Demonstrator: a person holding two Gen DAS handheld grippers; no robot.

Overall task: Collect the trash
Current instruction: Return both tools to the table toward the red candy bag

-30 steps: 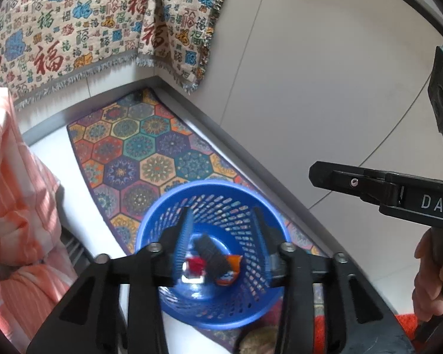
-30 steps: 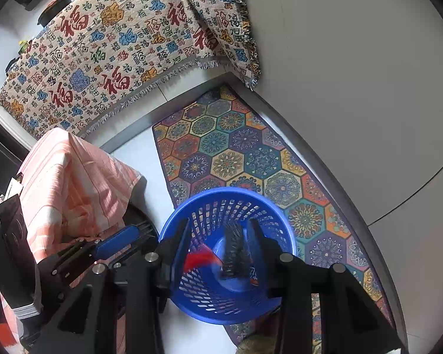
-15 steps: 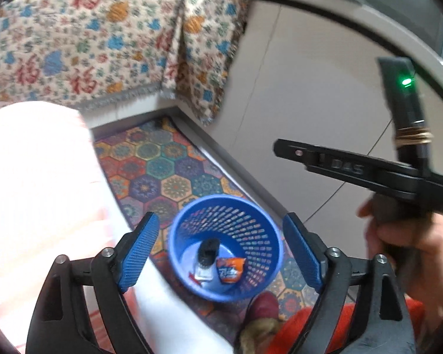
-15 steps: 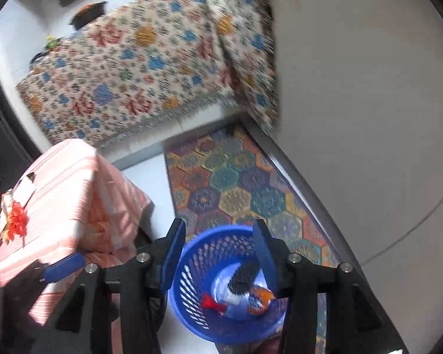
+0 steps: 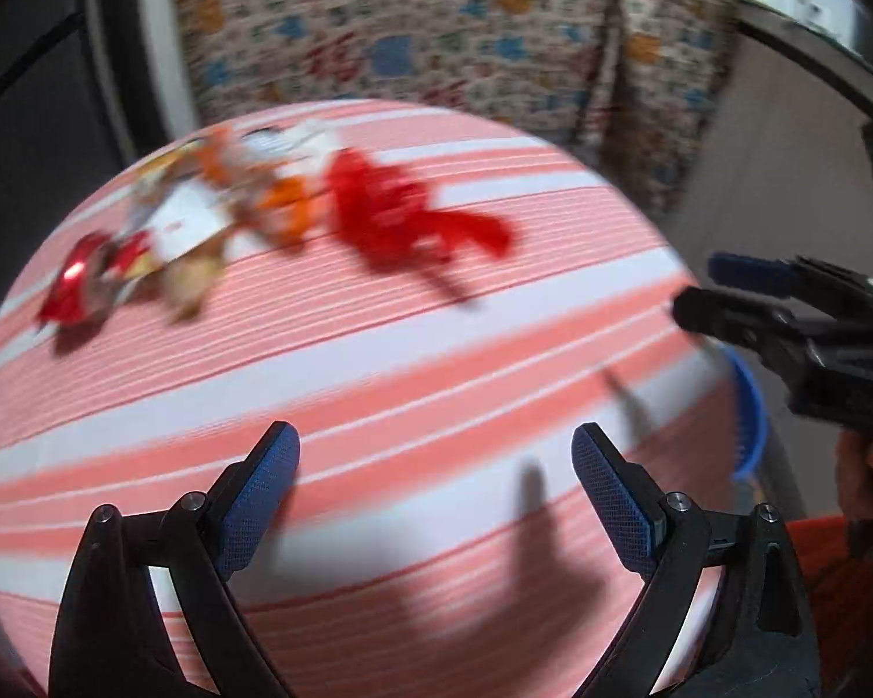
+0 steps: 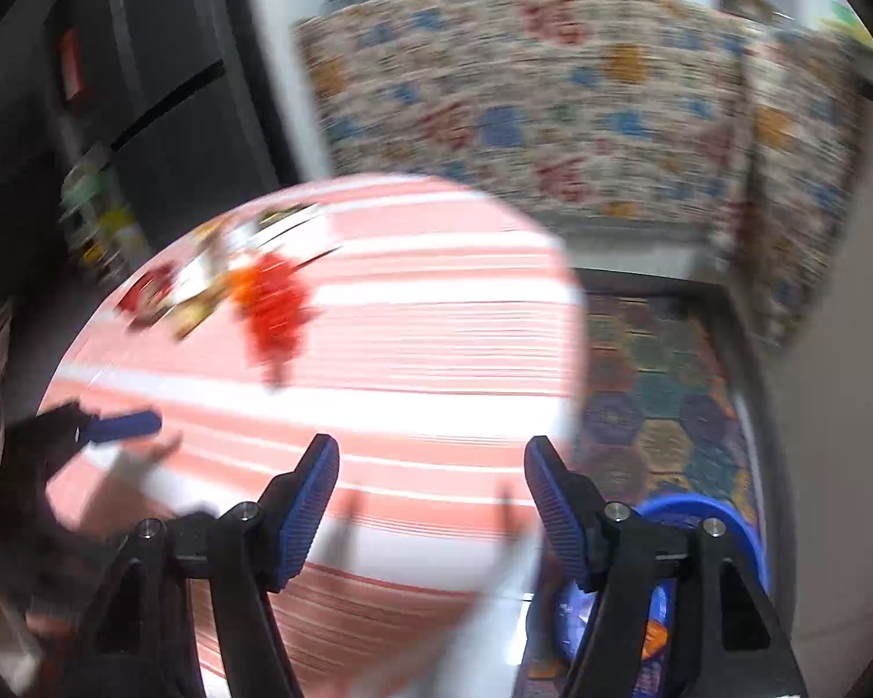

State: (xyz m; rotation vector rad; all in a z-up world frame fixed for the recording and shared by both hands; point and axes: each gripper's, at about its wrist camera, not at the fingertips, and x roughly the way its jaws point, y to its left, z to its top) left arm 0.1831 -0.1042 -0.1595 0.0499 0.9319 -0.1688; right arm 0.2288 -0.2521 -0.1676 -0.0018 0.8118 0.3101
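Left gripper (image 5: 433, 483): fingers stood wide apart, nothing between them; hung over the near part of the striped worktop (image 5: 378, 360).
Right gripper (image 6: 430, 500): fingers likewise spread and empty, over the worktop's near right edge.
Trash location: a loose cluster at the far left of the worktop; red crumpled piece (image 5: 401, 221), orange-and-white wrappers (image 5: 244, 203), shiny red foil (image 5: 81, 279). All well apart from both grippers.
Basket (image 6: 710, 523): blue, on the floor just beside the worktop's right edge; some wrappers seemed to lie inside.
Image quality: heavy motion blur; fine detail of each scrap not readable.
Handling (judged): pieces looked thin, light and crushable; foil probably slippery, none fragile.
Grasp point (judged): pinch the raised crumpled bulk of the red piece rather than a flat edge lying on the cloth.
Risk (judged): fingers might catch the cloth along with a flat wrapper.
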